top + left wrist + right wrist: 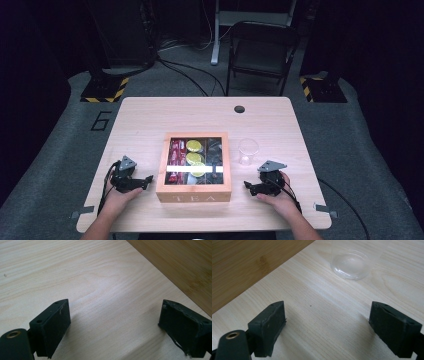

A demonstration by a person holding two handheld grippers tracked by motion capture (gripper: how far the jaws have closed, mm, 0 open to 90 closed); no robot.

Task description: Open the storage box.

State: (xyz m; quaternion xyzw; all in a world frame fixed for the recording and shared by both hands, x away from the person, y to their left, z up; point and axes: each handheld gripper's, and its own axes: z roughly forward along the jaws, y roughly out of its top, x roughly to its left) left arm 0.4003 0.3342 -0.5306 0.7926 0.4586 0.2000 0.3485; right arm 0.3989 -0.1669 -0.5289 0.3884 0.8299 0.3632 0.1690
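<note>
Light wooden table (150, 120) at centre, cable hole (239, 109) near its far edge; grey floor around it, a dark folding chair (260, 52) well beyond the far side.

Wooden tea box (194, 167) in the middle of the table, nearer the person's edge, the word TEA on its front wall. Closed by a see-through lid with a bright glare stripe across it. Red packets (176, 152) in the left compartment, yellow ones (194, 157) in the middle compartment, dark ones (215, 150) in the right compartment. In the left gripper view, box wall (180, 267) at upper right; in the right gripper view, box wall (244, 265) at upper left.

Clear plastic cup (248, 151) upright just right of the box, apart from it; in the right gripper view, cup base (350, 263) ahead of the jaws and off to the right, untouched.

Left hand (117, 200) low on the table at the box's left, wrapped around the left gripper (147, 180), pointed toward the box and just short of it. Jaws spread wide, only bare table between them (113, 322).

Right hand (277, 197) on the table at the box's right, around the right gripper (247, 186), pointed toward the box, near it but apart. Jaws spread wide, nothing between them but table (327, 325).
</note>
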